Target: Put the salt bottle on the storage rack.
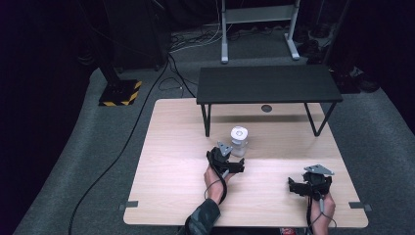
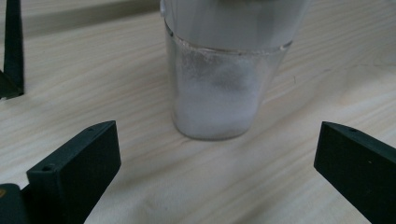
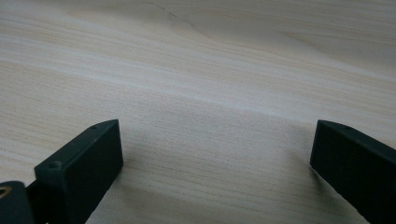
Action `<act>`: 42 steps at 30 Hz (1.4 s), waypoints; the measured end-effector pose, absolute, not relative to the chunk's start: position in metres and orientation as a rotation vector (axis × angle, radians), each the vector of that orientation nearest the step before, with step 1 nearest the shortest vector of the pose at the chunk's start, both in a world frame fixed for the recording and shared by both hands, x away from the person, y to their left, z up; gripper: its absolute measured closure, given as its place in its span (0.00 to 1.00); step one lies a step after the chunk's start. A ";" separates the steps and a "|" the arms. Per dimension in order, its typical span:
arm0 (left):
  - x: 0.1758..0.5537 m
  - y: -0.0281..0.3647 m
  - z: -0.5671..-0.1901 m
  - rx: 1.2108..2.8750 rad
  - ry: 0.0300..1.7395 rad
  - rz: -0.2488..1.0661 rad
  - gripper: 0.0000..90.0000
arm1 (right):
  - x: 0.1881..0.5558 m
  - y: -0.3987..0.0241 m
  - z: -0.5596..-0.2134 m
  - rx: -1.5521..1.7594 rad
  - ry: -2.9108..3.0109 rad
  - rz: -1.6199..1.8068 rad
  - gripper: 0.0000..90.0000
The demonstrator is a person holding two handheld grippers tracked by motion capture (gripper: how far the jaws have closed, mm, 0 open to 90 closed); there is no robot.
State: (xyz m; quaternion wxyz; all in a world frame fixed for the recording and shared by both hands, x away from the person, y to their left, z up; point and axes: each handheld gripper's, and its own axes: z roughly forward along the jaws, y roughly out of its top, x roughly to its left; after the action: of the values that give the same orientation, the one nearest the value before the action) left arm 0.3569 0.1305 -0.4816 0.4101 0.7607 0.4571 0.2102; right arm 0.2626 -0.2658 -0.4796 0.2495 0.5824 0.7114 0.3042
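Left gripper [image 1: 234, 164] stands near the middle of the wooden table [image 1: 166, 181], with its jaws spread wide and nothing between them. Just beyond the jaws stands a small clear jar [image 1: 239, 141], upright, a little toward the far edge of the table and close to the black shelf [image 1: 266, 83] that stands along that edge.

From the high view the jar looks pale, with a round white lid [image 1: 239, 132] on top. The left gripper view gives the side of the jar [image 2: 219, 88]: a clear wall that narrows toward the base, a white powder-like content inside, and a frosted band higher up. It rests on the wood between the lines of the two jaws but farther out, not touching them. One black leg of the shelf [image 2: 13, 46] appears at the left side of this view.

Right gripper [image 1: 295, 187] is near the right corner of the near edge, well apart from the jar. Its jaws are also released, and its own view gives bare wood grain [image 3: 210, 93] between them.
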 end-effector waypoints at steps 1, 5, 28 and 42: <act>0.359 0.129 -0.482 1.915 1.152 0.527 0.00 | 0.262 -0.266 -0.480 1.586 1.937 0.829 0.01; 0.371 0.125 -0.482 1.926 1.167 0.513 0.00 | 0.263 -0.266 -0.480 1.586 1.938 0.827 0.01; 0.395 0.094 -0.497 1.844 1.105 0.675 0.32 | 0.263 -0.265 -0.480 1.578 1.944 0.826 0.01; 0.389 0.093 -0.491 1.862 1.065 0.675 0.32 | 0.262 -0.266 -0.480 1.578 1.943 0.831 0.01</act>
State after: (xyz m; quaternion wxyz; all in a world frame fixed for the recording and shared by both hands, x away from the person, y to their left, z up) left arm 0.3885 0.0931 -0.4910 0.4318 0.7469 0.4270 0.2708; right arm 0.2623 -0.2660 -0.4798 0.2494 0.5794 0.7134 0.3053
